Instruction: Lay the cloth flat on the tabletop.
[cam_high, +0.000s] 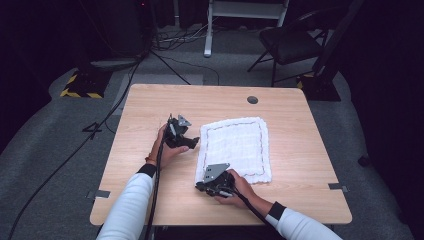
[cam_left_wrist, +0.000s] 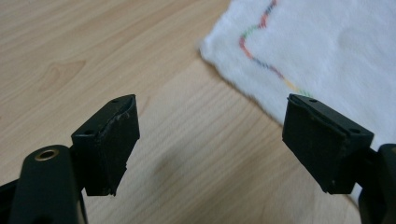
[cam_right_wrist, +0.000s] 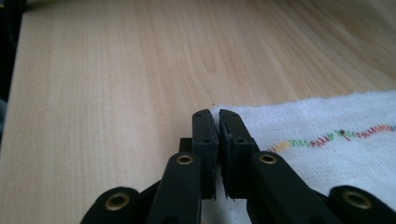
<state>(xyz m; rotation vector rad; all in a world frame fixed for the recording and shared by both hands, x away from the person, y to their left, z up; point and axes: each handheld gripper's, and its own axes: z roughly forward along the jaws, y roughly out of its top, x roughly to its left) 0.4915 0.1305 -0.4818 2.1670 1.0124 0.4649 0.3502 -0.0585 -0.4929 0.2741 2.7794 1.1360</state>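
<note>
Towel (cam_high: 235, 148), 1 white cloth with coloured stitching, lies flat on 1 wooden table (cam_high: 150, 200), right of centre. Of 2 grippers, the left gripper (cam_high: 195, 141) at the towel's 9 o'clock stands wide, nothing between its jaws. The right gripper (cam_high: 200, 186) at 7 o'clock is pinched on the towel's near corner.

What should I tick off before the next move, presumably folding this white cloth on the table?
1. White cloth with coloured zigzag stitching lies flat on the light wooden table: ok.
2. Right gripper shut on the cloth's near left corner: ok.
3. How much fabric sits between its fingers: cannot tell.
4. Left gripper open: ok.
5. Left gripper on the cloth's far left corner: not ok, beside it, apart.
</note>
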